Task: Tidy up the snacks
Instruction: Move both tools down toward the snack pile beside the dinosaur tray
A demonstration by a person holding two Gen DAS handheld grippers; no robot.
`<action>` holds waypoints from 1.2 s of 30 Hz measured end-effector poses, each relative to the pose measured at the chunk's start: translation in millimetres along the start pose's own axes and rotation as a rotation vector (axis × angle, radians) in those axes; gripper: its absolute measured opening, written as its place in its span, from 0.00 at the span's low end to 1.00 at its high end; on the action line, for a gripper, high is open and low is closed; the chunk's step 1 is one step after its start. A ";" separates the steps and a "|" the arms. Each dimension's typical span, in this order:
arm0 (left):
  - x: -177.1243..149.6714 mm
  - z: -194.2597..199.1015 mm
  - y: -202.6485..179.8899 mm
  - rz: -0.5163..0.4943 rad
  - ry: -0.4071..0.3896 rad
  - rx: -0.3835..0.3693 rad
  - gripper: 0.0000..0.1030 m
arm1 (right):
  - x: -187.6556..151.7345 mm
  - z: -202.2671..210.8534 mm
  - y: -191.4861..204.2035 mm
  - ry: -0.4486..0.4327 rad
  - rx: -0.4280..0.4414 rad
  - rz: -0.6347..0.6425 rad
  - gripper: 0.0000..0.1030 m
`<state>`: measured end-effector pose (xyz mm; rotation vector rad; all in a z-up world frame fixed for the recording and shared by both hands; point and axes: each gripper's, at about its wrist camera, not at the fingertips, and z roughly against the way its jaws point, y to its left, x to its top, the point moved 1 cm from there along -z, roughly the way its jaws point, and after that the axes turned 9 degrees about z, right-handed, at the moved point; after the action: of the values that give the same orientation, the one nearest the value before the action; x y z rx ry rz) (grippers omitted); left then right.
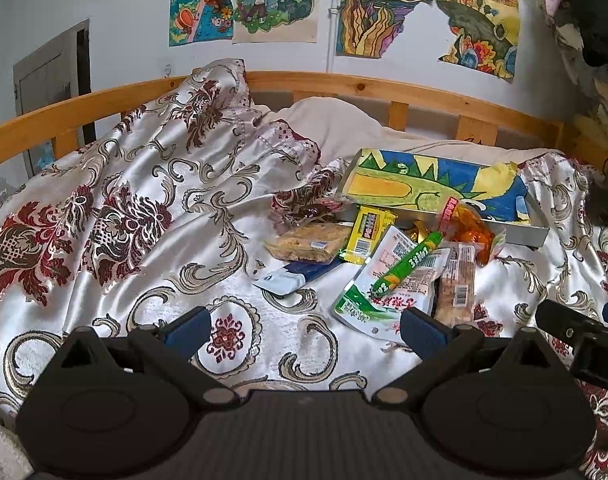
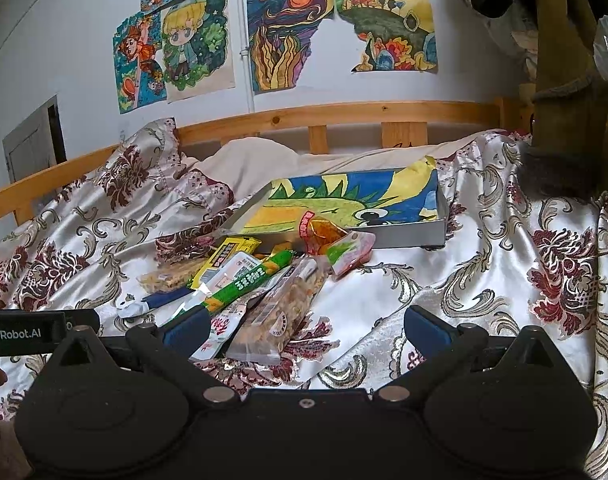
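A heap of snack packets lies on the patterned bedspread. A green sausage stick (image 1: 407,262) (image 2: 246,282) lies across a white and green pouch (image 1: 383,280). Beside them are a yellow packet (image 1: 367,234) (image 2: 224,258), a clear brown cake bar (image 1: 307,244), an orange packet (image 1: 469,226) (image 2: 323,230) and a long cracker bar (image 1: 457,284) (image 2: 280,312). Behind the heap stands a shallow grey box (image 1: 531,234) (image 2: 407,234) lined with a colourful drawing. My left gripper (image 1: 304,330) is open, left of the heap. My right gripper (image 2: 305,326) is open, its left finger beside the cracker bar.
A wooden bed rail (image 1: 343,82) (image 2: 343,110) runs along the wall behind the bedspread (image 1: 144,208) (image 2: 503,260). A cream pillow (image 1: 335,120) lies under the rail. Drawings (image 1: 276,0) hang on the wall. A blue and white packet (image 1: 292,276) lies at the heap's left edge.
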<state>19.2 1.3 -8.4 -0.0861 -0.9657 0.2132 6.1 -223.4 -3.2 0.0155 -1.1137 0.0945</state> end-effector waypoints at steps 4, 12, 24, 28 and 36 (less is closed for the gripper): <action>4.0 -2.2 0.6 0.005 -0.002 -0.001 0.99 | 3.7 -2.1 -2.0 -0.003 -0.005 -0.001 0.99; 10.1 -7.7 -10.1 -0.051 0.000 -0.009 1.00 | 13.8 -13.8 -5.2 -0.015 -0.025 0.022 0.99; 27.6 -27.4 -19.3 -0.097 0.002 -0.001 1.00 | 21.8 -32.2 -9.4 0.003 -0.036 0.066 0.99; 34.2 -35.3 -19.6 -0.107 0.002 0.008 1.00 | 26.3 -38.8 -10.0 -0.004 -0.034 0.088 0.99; 45.0 -50.1 -19.3 -0.116 -0.008 0.021 1.00 | 31.0 -54.0 -13.5 0.010 0.006 0.089 0.99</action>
<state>88.0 -6.6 2.7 -0.0101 -0.9731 0.1170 69.2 -231.5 1.3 -0.0295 -1.1046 0.1773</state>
